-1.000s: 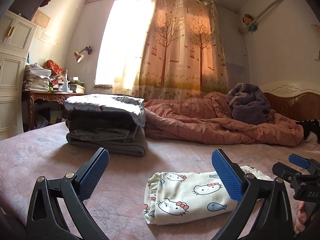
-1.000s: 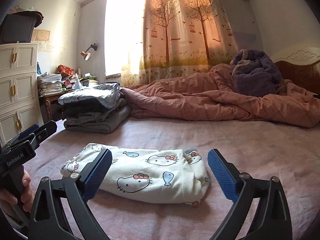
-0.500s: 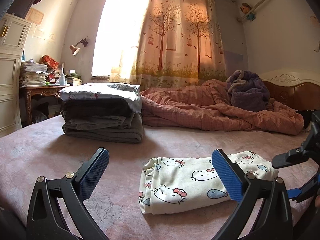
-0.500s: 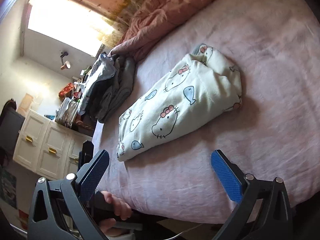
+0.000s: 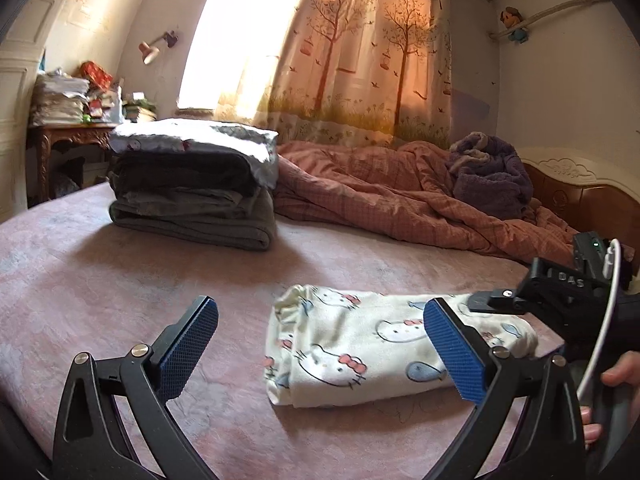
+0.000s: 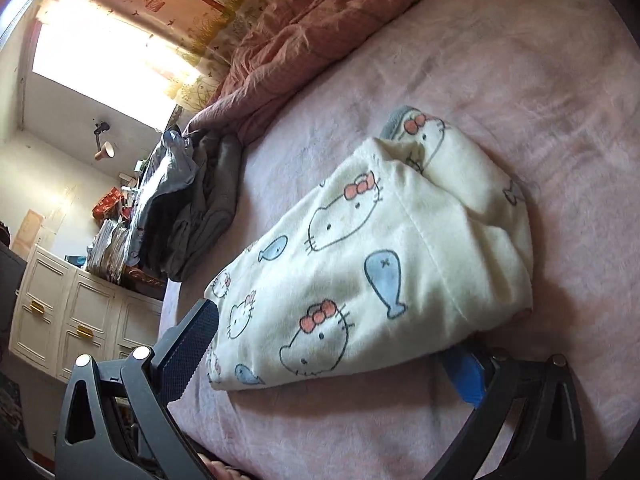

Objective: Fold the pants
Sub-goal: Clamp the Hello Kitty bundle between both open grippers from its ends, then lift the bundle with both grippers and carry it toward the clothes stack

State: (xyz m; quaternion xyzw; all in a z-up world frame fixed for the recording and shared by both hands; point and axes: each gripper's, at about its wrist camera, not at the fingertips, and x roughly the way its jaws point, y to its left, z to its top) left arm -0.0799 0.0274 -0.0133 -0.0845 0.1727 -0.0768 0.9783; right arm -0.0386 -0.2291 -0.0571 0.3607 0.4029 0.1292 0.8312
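The folded cream pants [image 5: 360, 352] with a cat and fish print lie on the pink bed sheet [image 5: 120, 280]. They also show in the right wrist view [image 6: 372, 264]. My left gripper [image 5: 320, 352] is open and hovers just in front of the pants' left end, empty. My right gripper [image 6: 332, 352] is open, rolled sideways, with the jaws on either side of the pants' near edge; its right fingertip [image 6: 464, 376] is partly hidden under the fabric. The right gripper's body shows in the left wrist view [image 5: 560, 292] at the pants' right end.
A stack of folded grey and white clothes [image 5: 196, 184] sits at the back left of the bed. A rumpled pink quilt [image 5: 400, 200] with a purple blanket [image 5: 488, 176] lies along the back. A desk [image 5: 68, 132] and white cabinets [image 6: 80, 312] stand to the left.
My right gripper has rolled sideways and closed in on the pants until its jaws straddle the near edge. My left gripper has moved slightly closer and lower. The pants have not moved.
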